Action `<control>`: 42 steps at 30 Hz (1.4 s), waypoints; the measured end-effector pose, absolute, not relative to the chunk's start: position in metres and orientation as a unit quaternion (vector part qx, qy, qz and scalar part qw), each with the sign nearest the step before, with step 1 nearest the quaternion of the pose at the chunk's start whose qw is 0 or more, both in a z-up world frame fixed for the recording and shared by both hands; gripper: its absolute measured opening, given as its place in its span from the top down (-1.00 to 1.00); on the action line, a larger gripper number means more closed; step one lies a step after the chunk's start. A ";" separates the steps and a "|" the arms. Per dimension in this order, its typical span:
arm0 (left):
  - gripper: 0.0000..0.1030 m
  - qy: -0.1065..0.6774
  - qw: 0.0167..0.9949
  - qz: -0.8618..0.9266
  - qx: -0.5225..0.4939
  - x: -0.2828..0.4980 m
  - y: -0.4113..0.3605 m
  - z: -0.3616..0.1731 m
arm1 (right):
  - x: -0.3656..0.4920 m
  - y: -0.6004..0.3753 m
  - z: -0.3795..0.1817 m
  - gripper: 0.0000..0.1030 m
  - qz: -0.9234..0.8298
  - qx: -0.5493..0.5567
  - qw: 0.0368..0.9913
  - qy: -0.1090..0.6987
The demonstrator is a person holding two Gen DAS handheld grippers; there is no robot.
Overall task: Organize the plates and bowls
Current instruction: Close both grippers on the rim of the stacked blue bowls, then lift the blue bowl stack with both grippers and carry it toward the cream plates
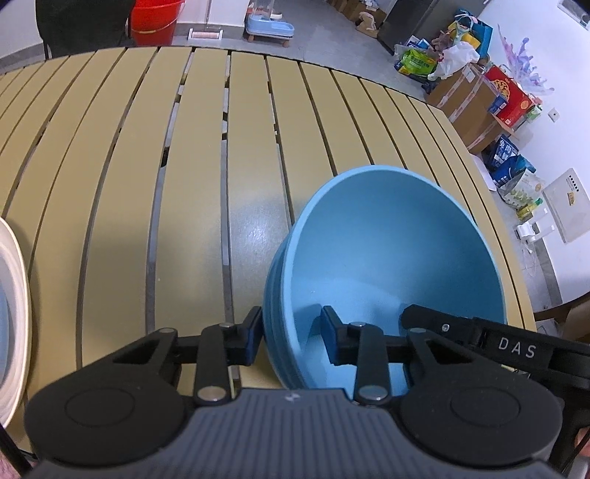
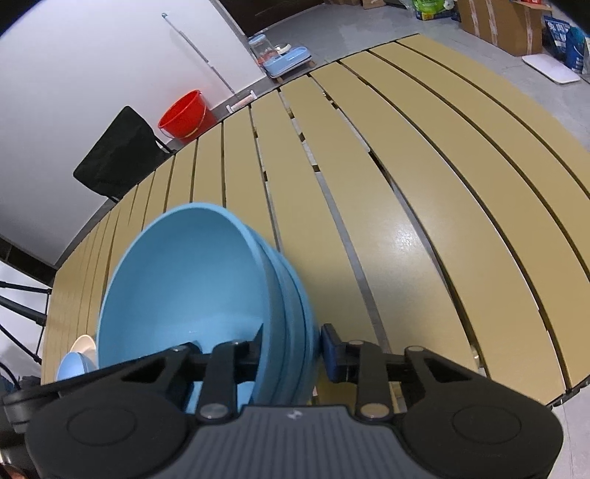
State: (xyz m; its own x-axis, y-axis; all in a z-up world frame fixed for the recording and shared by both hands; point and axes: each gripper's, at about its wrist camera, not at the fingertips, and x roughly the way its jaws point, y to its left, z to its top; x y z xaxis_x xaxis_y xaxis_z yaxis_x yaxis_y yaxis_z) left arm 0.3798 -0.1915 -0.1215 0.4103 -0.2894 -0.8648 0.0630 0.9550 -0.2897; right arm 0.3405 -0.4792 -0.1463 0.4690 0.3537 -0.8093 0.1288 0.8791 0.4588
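A stack of several nested light-blue bowls [image 1: 387,258] stands on the slatted tan table [image 1: 147,184]; it also shows in the right wrist view [image 2: 184,280]. My left gripper [image 1: 291,337] straddles the stack's near-left rim, one finger outside and one inside, with a gap at the inner pad. My right gripper [image 2: 291,353] straddles the opposite rim, left finger inside, right pad just off the outer wall. The right gripper's finger [image 1: 461,328] shows inside the bowl in the left wrist view. A white plate [image 1: 13,324] lies at the far left edge.
A white plate with a small blue bowl [image 2: 75,363] on it sits at the table's left end. Beyond the table are a red bucket [image 2: 186,114], a black chair [image 2: 118,151], cardboard boxes [image 1: 468,107] and a blue pet feeder [image 1: 271,25].
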 end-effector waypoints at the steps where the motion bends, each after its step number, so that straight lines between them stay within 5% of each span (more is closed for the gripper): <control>1: 0.36 0.532 0.834 -0.106 -0.105 0.379 -0.192 -0.121 | 0.340 -0.479 -0.146 0.45 0.067 0.236 0.824 0.510; 42: 0.39 0.458 0.874 -0.081 -0.140 0.311 -0.107 -0.039 | 0.296 -0.414 -0.054 0.46 0.108 0.204 0.855 0.464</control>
